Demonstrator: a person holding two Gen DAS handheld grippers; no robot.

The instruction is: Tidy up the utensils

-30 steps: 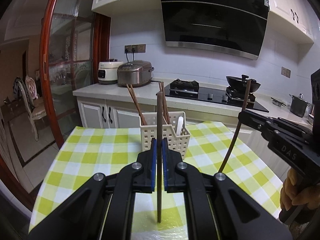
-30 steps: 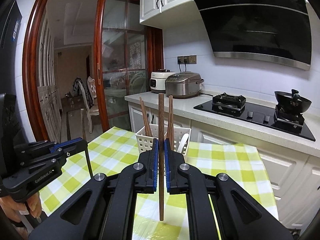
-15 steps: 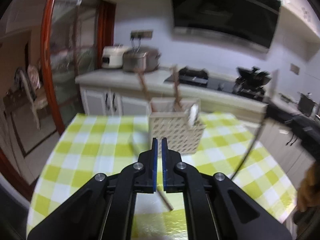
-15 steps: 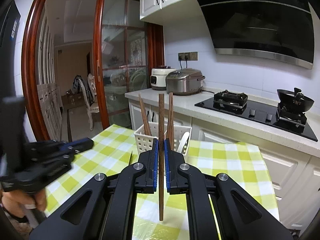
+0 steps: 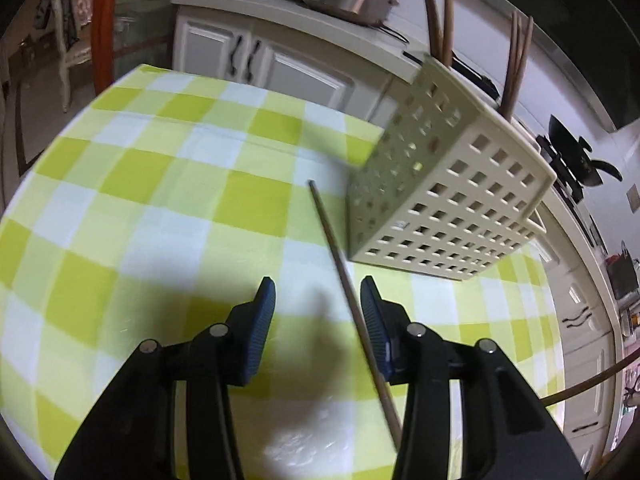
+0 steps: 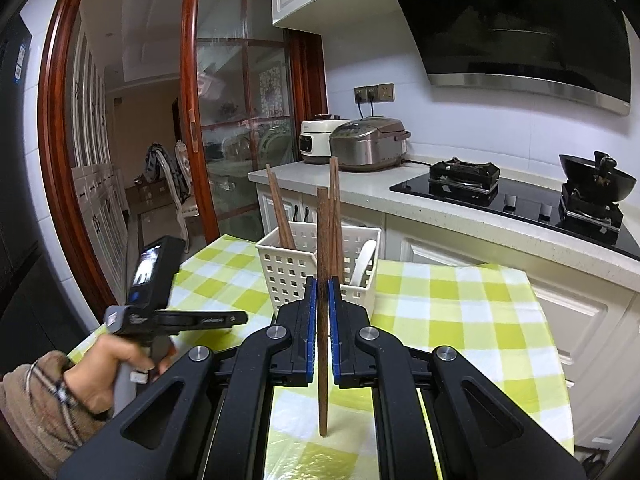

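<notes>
Claws differ: your left claw (image 5: 318, 312) has just been opening, jaws now spread, one chopstick (image 5: 348, 292) lying loose between them on the checked worktop (image 5: 160, 200), tip just beside the white basket (image 5: 448, 208). Your right claw (image 6: 322, 328) is pressed together, pinching a second chopstick (image 6: 322, 240) upright in front of that basket, which holds more chopsticks (image 6: 280, 216).

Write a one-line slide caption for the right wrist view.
Right tongs shut on an upright wooden chopstick before the white utensil basket.
</notes>
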